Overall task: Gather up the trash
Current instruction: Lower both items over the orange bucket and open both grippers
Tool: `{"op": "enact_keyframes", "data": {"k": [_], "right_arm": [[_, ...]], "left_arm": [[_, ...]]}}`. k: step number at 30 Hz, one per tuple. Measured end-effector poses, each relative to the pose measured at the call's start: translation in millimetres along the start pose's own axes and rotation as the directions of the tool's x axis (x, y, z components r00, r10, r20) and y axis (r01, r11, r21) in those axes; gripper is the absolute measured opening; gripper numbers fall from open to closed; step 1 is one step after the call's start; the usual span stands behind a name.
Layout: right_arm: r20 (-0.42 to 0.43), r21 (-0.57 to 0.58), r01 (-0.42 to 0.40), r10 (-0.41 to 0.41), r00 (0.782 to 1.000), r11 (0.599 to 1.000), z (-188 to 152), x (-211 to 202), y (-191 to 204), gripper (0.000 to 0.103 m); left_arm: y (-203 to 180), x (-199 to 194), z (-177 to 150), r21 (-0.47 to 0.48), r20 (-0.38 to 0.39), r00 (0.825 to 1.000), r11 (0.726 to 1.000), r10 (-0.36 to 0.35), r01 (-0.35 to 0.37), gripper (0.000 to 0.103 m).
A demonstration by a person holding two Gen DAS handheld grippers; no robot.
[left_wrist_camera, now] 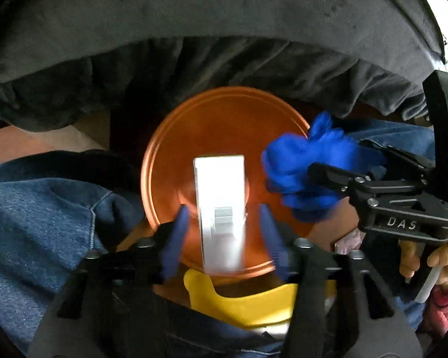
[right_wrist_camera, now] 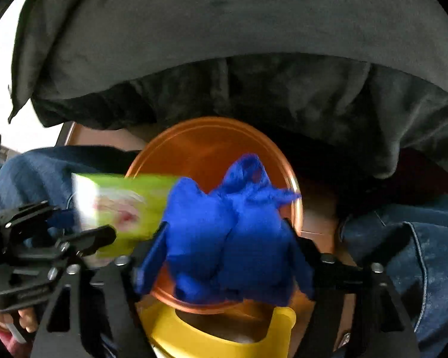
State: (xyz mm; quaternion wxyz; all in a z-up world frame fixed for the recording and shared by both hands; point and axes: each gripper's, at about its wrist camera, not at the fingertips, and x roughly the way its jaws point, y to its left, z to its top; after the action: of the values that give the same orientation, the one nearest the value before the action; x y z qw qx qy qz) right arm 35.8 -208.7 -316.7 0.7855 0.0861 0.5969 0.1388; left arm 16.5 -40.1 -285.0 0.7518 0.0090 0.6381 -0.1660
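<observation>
— While your left tongs (left_wrist_camera: 224,232) hang over the orange bin (left_wrist_camera: 176,155), what sits between their blue pads (left_wrist_camera: 176,238)?

— You have a flat packet (left_wrist_camera: 221,208) there, white and blurred in the left wrist view, green with a pale picture (right_wrist_camera: 119,205) from the right wrist camera. Your pads stand apart on either side of it with gaps showing, so the tongs are spread and I cannot tell that they touch it.

— And your right tongs (right_wrist_camera: 227,247)?

— You are clamping a crumpled blue cloth or glove (right_wrist_camera: 233,232) with them; in the left wrist view it bulges out past the black fingers (left_wrist_camera: 328,176) at the right rim of the bin. You hold it over the bin's near right edge, just beside the packet.

— What surrounds the bin?

— Your jeans (left_wrist_camera: 38,208) flank it left and right, your dark sweater (left_wrist_camera: 224,29) hangs at the far side, and a yellow plastic piece (right_wrist_camera: 218,337) sits at the near edge, below the rim. Your hand (left_wrist_camera: 445,262) grips the right handle at the lower right.
</observation>
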Motion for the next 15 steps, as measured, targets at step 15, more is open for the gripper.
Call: {"op": "enact_keyframes", "data": {"k": [15], "right_arm": [[0.07, 0.087, 0.0, -0.006, 0.998, 0.996, 7, -34, -28, 0.08]], "left_arm": [[4, -6, -4, -0.038, 0.031, 0.999, 0.999, 0.01, -0.009, 0.069]]}}
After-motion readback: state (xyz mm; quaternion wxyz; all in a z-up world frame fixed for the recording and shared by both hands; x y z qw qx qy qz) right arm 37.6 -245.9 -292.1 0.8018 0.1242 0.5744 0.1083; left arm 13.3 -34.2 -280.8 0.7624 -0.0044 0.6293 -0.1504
